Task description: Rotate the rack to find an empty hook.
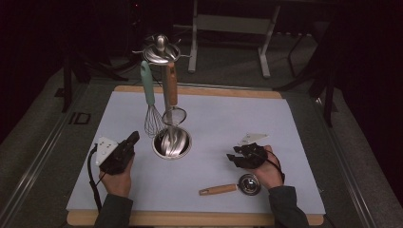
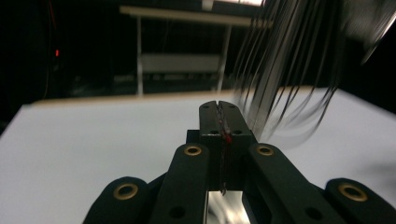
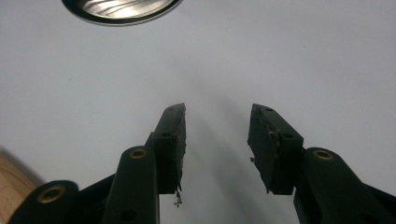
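White mat is lying over a wooden board, dark floor surrounding it. Whisk wires are blurring in the left gripper view; a strainer is partly hiding behind the rack's round base. Left gripper is sitting fully closed, gripping nothing. Right gripper is gaping wide, empty, hovering just beside a wood-handled ladle lying near the front edge.

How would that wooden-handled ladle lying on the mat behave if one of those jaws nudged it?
The ladle lies flat, apart from the right gripper, so tipping seems unlikely. Its round steel bowl looks heavier than the wooden handle, so a push on the handle would probably swing it around the bowl. The shiny bowl may slip between jaws; the wood likely grips better.
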